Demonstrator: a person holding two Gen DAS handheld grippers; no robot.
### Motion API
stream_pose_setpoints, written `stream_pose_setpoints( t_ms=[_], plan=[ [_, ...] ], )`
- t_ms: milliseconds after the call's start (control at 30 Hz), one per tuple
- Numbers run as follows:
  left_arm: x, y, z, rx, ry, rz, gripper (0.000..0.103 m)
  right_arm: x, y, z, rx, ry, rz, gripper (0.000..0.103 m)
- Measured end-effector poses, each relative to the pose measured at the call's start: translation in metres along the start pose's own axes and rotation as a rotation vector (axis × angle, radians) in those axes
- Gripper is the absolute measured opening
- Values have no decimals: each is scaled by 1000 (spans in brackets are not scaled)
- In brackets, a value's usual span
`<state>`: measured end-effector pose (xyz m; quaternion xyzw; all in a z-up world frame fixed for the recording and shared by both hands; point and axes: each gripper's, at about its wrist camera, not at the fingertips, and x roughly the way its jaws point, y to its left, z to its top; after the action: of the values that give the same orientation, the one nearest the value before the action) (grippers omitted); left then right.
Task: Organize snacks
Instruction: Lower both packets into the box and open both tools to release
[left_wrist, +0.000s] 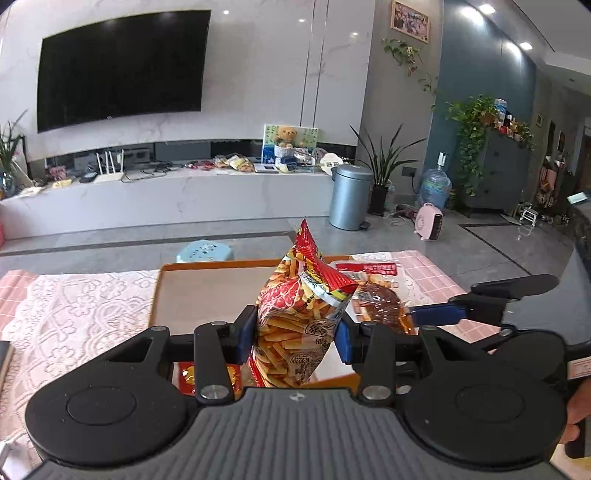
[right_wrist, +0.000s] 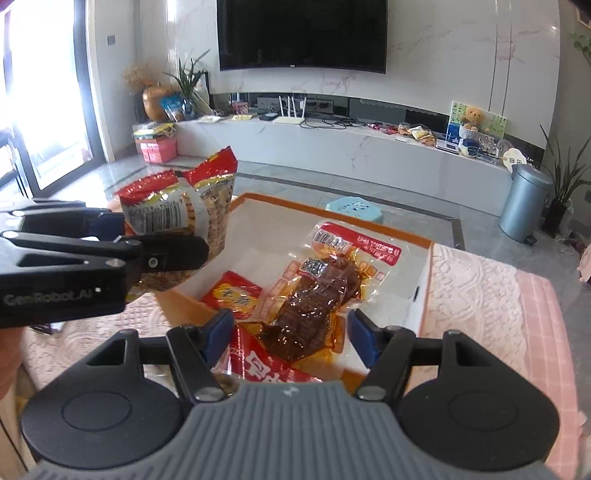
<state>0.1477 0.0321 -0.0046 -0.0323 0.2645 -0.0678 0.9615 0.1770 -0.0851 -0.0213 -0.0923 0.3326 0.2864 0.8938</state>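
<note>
Left wrist view first: the left gripper (left_wrist: 295, 339) is clamped tight on a fries snack bag (left_wrist: 301, 321), which is held upright and lifted above the orange-rimmed tray (left_wrist: 221, 264), its red crimped top pointing up. Just past it, on the right side of the tray, a packet of brown saucy strips (left_wrist: 380, 302) is seen lying flat, with the blue tip of the other tool poking in beside it. The tray is set on a white lace cloth (left_wrist: 81, 317) over a pink checked one.

From the right wrist view, the right gripper (right_wrist: 291, 338) is spread wide with nothing pinched, its blue pads (right_wrist: 218, 332) parked either side of the near end of that brown packet (right_wrist: 314, 306). A small red packet (right_wrist: 234, 301) is lying just left of it in the tray (right_wrist: 421, 295), and a bigger red wrapper (right_wrist: 269, 371) is tucked underneath near the camera. The lifted bag (right_wrist: 184, 218) is seen off to the left, up in the air and apart from the rest.

Further back, a light blue stool (right_wrist: 351, 210) is on the floor, then a grey bin (right_wrist: 524, 199) and the wall TV (right_wrist: 303, 33).
</note>
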Motion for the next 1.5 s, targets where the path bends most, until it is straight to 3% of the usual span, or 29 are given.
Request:
stream_pose_setpoints(
  t_ms=[467,633,1000,1500],
  plan=[
    [68,19,9,-102,154,-12,48,80,-36,25,-88,186,-79,66],
    [90,23,2,-119,251,29,48,103,-37,28,-138,242,-90,66],
    [123,33,-10,-137,394,38,48,148,-43,27,-147,397,-51,67],
    [133,39,-16,-146,474,96,49,173,-37,32,-194,522,-101,68]
  ],
)
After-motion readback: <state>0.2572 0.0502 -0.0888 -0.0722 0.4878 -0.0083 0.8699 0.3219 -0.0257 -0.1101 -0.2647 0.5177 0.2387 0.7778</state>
